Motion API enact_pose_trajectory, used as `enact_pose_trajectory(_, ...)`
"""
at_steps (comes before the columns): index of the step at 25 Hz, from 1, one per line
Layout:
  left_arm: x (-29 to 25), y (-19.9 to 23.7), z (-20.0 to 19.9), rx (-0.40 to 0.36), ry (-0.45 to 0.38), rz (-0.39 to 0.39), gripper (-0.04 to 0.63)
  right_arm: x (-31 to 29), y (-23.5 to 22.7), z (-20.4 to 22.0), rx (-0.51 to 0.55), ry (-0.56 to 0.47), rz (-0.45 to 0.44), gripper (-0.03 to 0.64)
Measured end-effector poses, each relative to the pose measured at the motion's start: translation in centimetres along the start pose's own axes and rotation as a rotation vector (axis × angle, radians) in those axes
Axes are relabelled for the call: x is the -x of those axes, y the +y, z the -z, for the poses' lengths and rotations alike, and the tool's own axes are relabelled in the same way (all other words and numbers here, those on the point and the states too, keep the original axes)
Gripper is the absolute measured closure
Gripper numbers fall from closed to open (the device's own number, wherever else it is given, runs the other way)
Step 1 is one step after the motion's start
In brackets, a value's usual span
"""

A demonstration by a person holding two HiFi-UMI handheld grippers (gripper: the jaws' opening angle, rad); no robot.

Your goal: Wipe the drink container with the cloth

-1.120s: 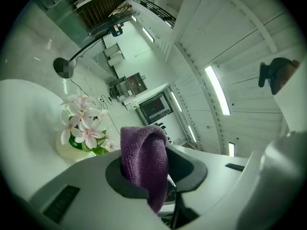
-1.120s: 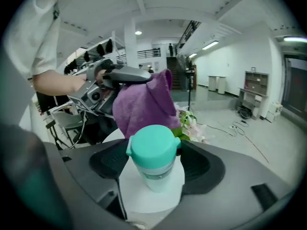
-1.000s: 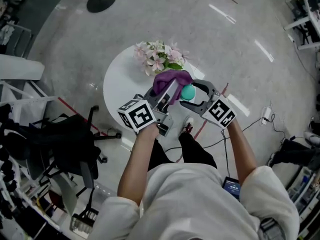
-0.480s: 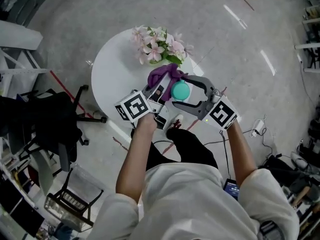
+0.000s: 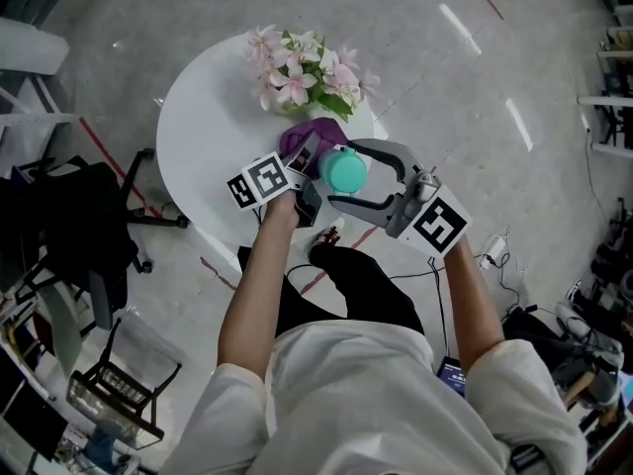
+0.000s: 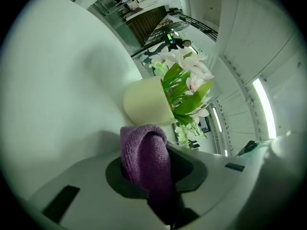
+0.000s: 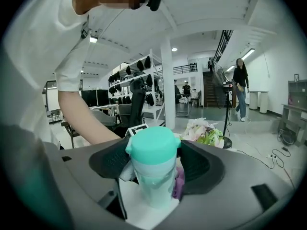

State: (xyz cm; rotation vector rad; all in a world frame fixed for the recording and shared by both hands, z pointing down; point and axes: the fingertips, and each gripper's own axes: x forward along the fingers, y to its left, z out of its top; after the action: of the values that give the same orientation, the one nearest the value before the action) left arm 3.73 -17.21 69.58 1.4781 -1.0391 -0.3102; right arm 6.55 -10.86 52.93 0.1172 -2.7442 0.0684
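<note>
Drink container (image 7: 152, 176) — translucent, teal-lidded — clamped between jaws of right gripper (image 7: 156, 161); left gripper (image 6: 156, 172) pinches nubby purple cloth (image 6: 141, 147).

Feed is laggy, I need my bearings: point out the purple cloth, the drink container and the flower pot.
purple cloth (image 6: 144, 157): left gripper view, on its rounded fold.
drink container (image 7: 153, 147): right gripper view, on its teal lid.
flower pot (image 6: 146, 103): left gripper view, on its cream side.

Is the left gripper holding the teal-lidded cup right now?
No, the left gripper grips the cloth; the right gripper holds the cup.
</note>
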Motion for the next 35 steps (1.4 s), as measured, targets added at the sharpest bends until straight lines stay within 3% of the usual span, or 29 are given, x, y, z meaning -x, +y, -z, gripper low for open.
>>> enact_pose_trajectory(3, -0.1, 0.4, 0.1, -0.012, 0.001, -0.013, 0.489, 0.0, 0.2, 0.0, -0.010, -0.004, -0.002, 0.272)
enact_pose_trajectory(6, 0.6, 0.3, -0.2, -0.034, -0.025, 0.004, 0.486, 0.2, 0.2, 0.0, -0.083, -0.010, 0.011, 0.263)
enact_pose_trajectory(8, 1.7, -0.2, -0.9, -0.095, -0.040, 0.027, 0.488, 0.5, -0.3, -0.4, -0.139, -0.017, 0.058, 0.208)
enact_pose_trajectory(13, 6.2, -0.8, -3.3, -0.251, -0.012, 0.011, 0.488, 1.7, -1.5, -0.1, -0.258, 0.088, 0.329, 0.161)
enact_pose_trajectory(17, 9.0, -2.4, -4.4, -0.344, 0.004, -0.006, 0.488, 2.3, -1.1, -0.3, -0.428, 0.066, 0.568, 0.161)
enact_pose_trajectory(23, 12.3, -4.9, -5.6, -0.379, 0.030, 0.025, 0.488, 1.9, -0.5, -0.9, -0.596, 0.051, 0.858, 0.176)
enact_pose_trajectory(27, 13.9, -5.9, -6.2, -0.428, 0.069, 0.033, 0.488, 0.9, -1.3, -0.3, -0.650, 0.118, 1.008, 0.194)
enact_pose_trajectory(31, 14.8, -7.1, -6.8, -0.473, 0.107, 0.079, 0.488, 1.2, -2.0, 0.9, -0.712, 0.214, 1.167, 0.297)
enact_pose_trajectory(35, 15.3, -8.2, -7.6, -0.501, 0.125, 0.112, 0.488, 1.3, -2.1, 0.9, -0.711, 0.238, 1.170, 0.307)
